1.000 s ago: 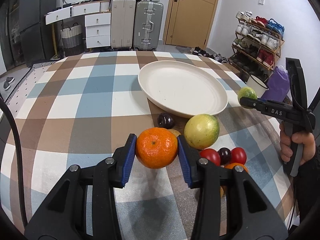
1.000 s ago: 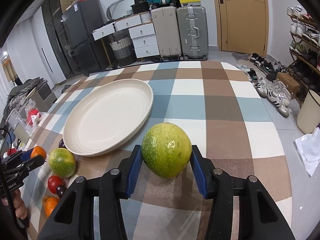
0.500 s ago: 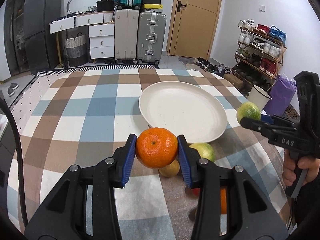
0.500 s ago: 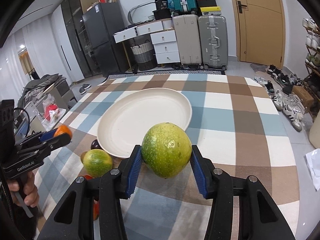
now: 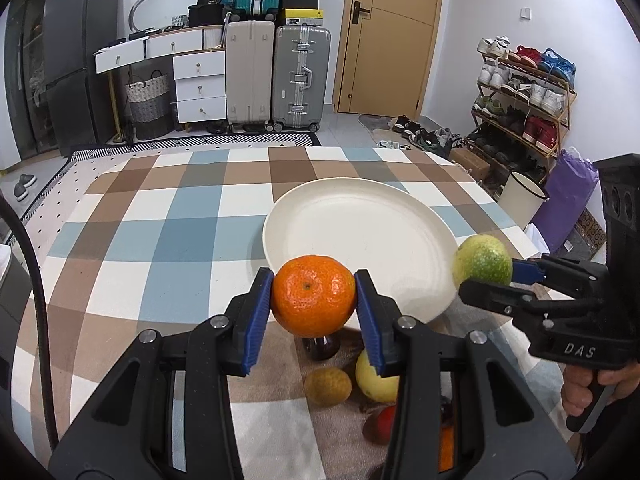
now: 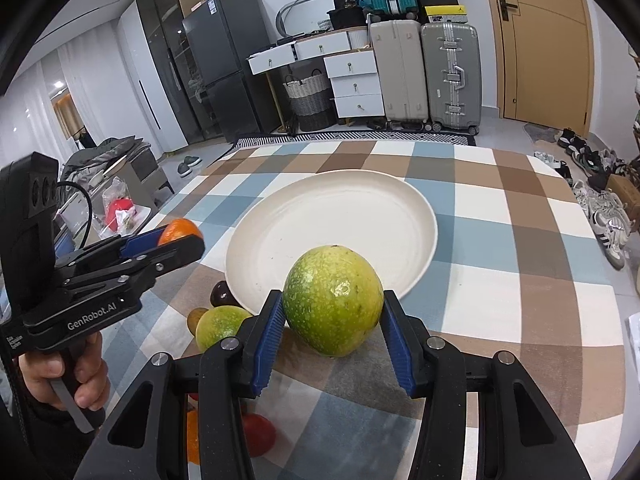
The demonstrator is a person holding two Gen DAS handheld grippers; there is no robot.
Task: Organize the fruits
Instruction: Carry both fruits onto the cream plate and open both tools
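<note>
left claw [image 5: 315, 307]: clenched on orange mandarin [image 5: 313, 295], lower centre of left wrist view, held off the tabletop [image 5: 188, 240]
right claw [image 6: 333, 320]: clenched on green fruit [image 6: 333, 300], lower centre of right wrist view
plate [image 5: 360, 236]: cream, nothing on it, mid-frame, just beyond both held fruits
key relation: plate lies straight ahead and below each claw; mandarin over near rim; both about equally near, likely drop there next
loose fruit: dark plum [image 5: 321, 347], yellow-green one [image 5: 372, 376], small brownish one [image 5: 328, 386], red one [image 6: 260, 434], all near side of plate
hidden: more fruit behind claw arms, kinds unclear; green fruit's species hard to tell
</note>
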